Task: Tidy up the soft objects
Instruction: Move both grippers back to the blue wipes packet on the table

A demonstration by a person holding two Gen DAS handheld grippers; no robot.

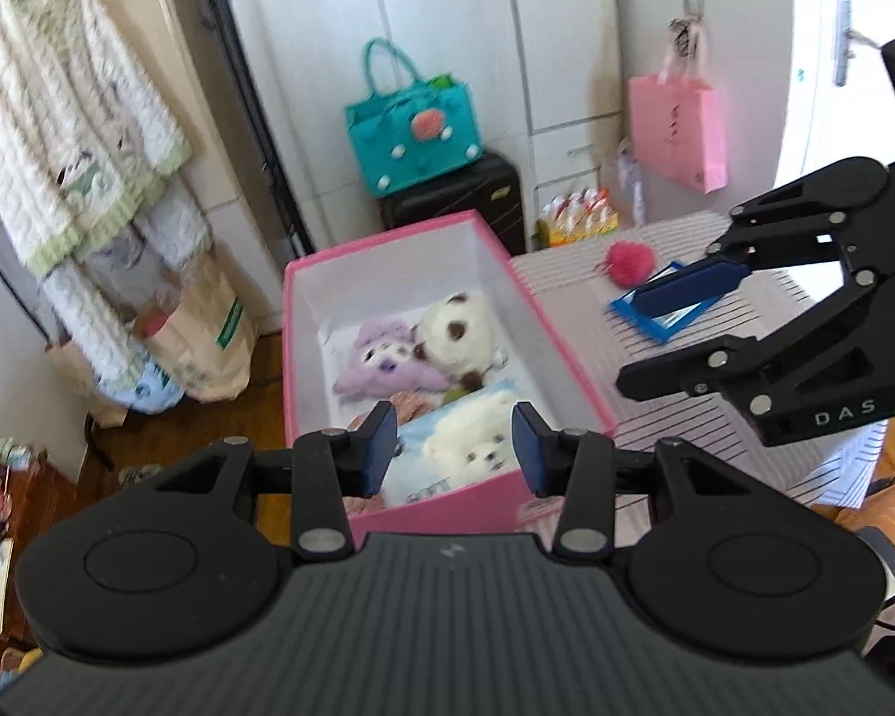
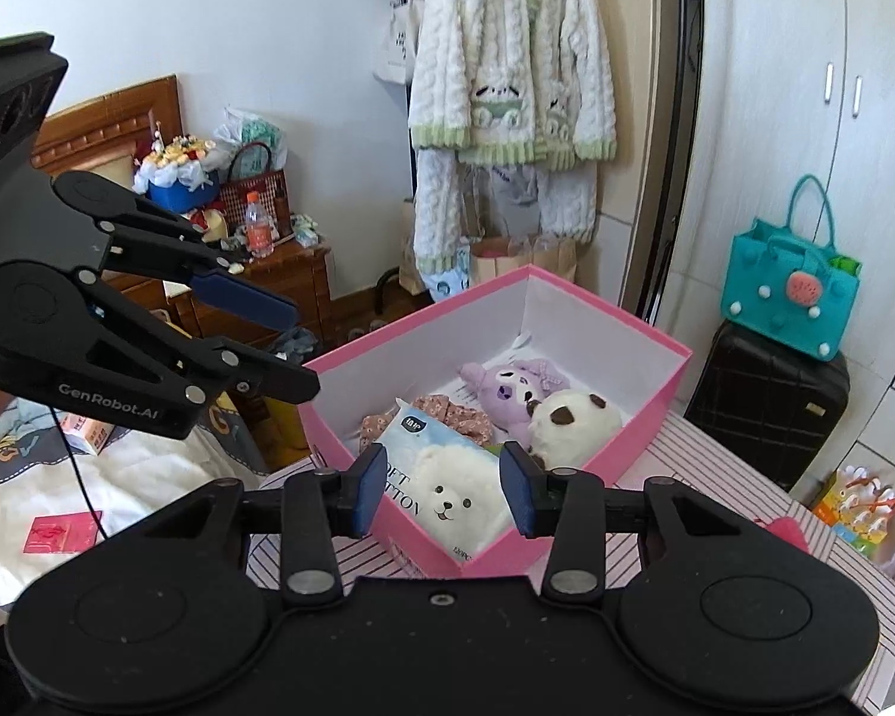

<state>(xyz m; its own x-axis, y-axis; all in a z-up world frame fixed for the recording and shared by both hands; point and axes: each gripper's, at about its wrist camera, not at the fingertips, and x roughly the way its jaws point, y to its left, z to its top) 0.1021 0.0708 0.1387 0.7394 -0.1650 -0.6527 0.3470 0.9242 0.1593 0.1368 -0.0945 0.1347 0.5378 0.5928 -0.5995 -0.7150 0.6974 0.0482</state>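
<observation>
Above pink box (image 1: 447, 513), both tongs (image 1: 454, 447) (image 2: 441, 486) parted (empty)

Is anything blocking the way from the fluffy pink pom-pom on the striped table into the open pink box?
Nothing visible does: the pom-pom lies on the table, apart from the box, whose open top faces it.

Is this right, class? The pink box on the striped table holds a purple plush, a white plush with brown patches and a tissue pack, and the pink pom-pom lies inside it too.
Not quite. The pink pom-pom lies outside the pink box, on the striped table, as the left wrist view shows. The rest holds.
</observation>
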